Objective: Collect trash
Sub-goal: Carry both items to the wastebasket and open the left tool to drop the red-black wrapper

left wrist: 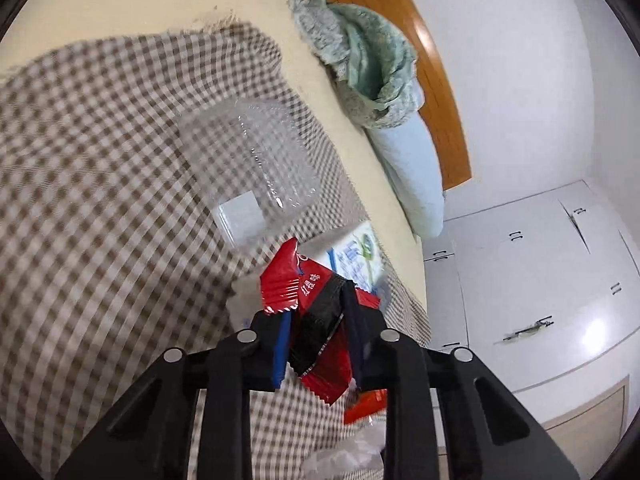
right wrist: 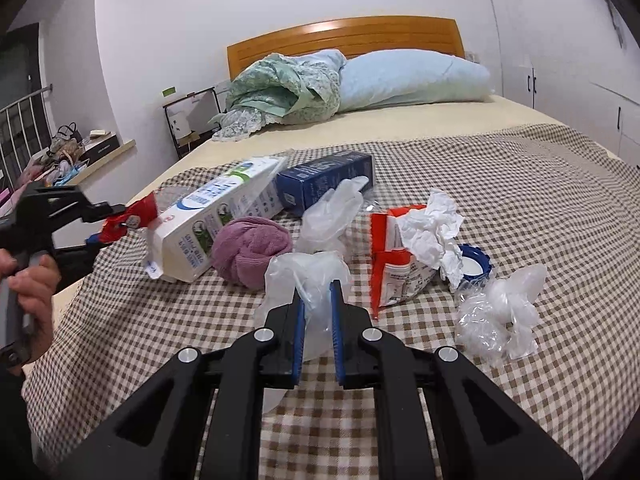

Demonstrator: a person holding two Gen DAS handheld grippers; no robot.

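My left gripper (left wrist: 316, 316) is matte black plastic with angular, ribbed linkage arms and round silver pivot pins; blue pads line its fingers; my right gripper (right wrist: 318, 300) is built the same, with blue-edged pads; my hand (right wrist: 30, 280) wraps a grey handle.

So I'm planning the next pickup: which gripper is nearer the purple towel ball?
Right. The right gripper, shut on a plastic bag, sits just in front of the towel ball; the left gripper, holding a red wrapper, is beyond the milk carton.

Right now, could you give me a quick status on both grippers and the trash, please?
Left gripper shut on red wrapper, lifted. Right gripper shut on plastic bag. Carton, tissue, cap on bed. Nothing blocking.
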